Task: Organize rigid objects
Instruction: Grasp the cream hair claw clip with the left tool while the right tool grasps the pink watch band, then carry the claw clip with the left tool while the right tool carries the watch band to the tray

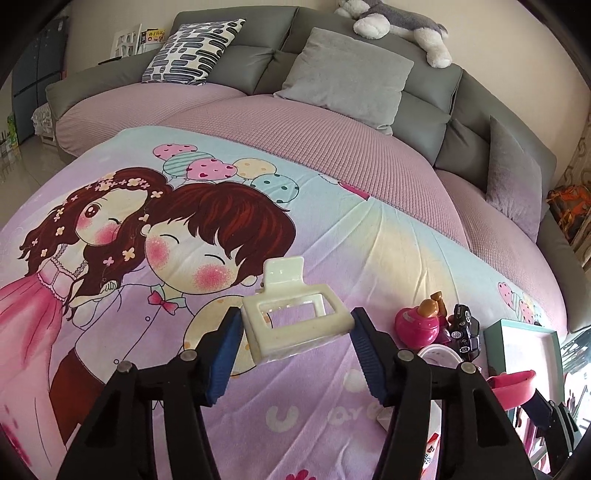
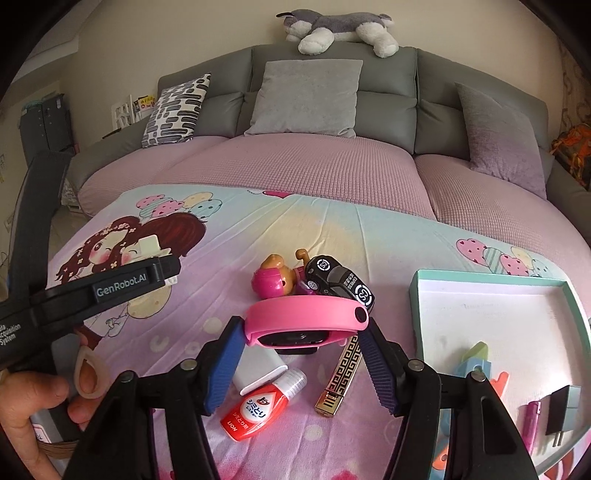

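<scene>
Right wrist: right tongs (image 2: 301,360) grip pink band (image 2: 306,317), left tongs (image 1: 295,345) grip clip (image 1: 295,317). Tray (image 2: 417,291) holds few items; car (image 2: 340,282), bottle (image 2: 264,406) left of it remain.

Plush husky (image 2: 338,27) atop grey sofa (image 2: 384,107)

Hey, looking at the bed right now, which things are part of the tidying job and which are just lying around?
Part of the job:
cream hair claw in the left gripper
pink wristband in the right gripper
toy car
red bottle
gold lighter
tray

Just lying about:
plush dog
grey cushion
patterned pillow
</scene>
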`<state>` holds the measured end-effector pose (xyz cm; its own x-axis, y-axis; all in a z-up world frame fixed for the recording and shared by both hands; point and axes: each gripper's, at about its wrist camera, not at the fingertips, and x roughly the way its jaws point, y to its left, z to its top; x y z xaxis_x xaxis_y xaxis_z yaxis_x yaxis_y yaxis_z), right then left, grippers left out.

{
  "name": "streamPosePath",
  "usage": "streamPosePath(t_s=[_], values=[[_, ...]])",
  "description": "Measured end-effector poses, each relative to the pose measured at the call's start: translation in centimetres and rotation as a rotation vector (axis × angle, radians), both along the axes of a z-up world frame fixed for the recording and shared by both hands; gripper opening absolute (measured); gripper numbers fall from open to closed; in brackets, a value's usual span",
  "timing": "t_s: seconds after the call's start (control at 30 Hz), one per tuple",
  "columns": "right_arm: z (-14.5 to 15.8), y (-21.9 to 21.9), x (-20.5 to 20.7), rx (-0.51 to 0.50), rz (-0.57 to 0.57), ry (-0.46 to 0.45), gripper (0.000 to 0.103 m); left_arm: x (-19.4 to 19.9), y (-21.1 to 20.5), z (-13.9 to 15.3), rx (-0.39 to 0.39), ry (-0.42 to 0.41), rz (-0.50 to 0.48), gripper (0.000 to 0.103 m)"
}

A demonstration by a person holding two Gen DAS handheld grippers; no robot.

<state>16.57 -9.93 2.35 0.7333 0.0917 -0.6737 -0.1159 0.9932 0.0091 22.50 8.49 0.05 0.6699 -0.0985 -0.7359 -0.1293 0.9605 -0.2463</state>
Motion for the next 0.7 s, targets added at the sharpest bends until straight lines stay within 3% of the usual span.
streamPosePath(t_s=[0.33,0.7], values=[[1.6,-4.0,-0.8,0.056,-0.085,-0.038,0.066,-0.8,-2.8,2.8,0.056,-0.049,-0.053,0.061],[1.7,-12.1,-2.3,0.087,-0.288,-0.040,0.066,-1.5,-8.9,4.5,0.112,-0.071,-0.168,0.061]])
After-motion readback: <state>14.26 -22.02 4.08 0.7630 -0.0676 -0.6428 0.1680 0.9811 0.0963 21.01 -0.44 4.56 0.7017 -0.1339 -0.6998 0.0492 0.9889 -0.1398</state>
